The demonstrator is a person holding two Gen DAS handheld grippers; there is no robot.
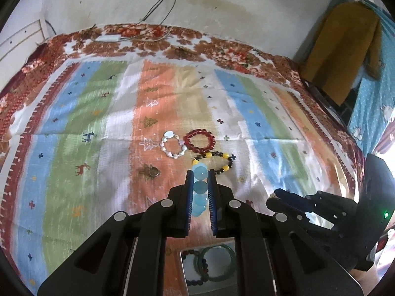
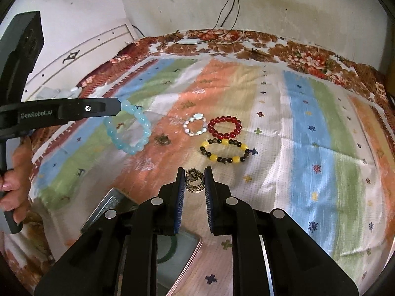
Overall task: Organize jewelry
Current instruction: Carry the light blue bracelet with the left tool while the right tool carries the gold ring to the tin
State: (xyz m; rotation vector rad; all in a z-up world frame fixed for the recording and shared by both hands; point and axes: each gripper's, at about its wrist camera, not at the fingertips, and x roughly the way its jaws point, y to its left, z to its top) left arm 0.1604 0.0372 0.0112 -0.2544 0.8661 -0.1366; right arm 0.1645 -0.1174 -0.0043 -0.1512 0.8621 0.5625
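My left gripper [image 1: 200,174] is shut on a light blue bead bracelet [image 1: 200,192], which hangs above the cloth from the left gripper [image 2: 119,106] in the right wrist view as a blue loop [image 2: 130,130]. My right gripper [image 2: 195,171] is shut on a small dark metal ornament [image 2: 195,182]. Three bracelets lie together on the striped cloth: a white pearly one [image 2: 196,124], a red bead one [image 2: 224,127], and a yellow-and-black one [image 2: 227,151]. A second metal ornament [image 2: 163,140] lies on the orange stripe.
A shallow tray [image 2: 190,251] sits under the grippers, holding a green bangle [image 1: 217,264] and a dark beaded bracelet [image 1: 197,266]. A hand [image 2: 12,185] grips the left tool's handle. Cables [image 1: 158,7] run down the wall onto the bed's far edge.
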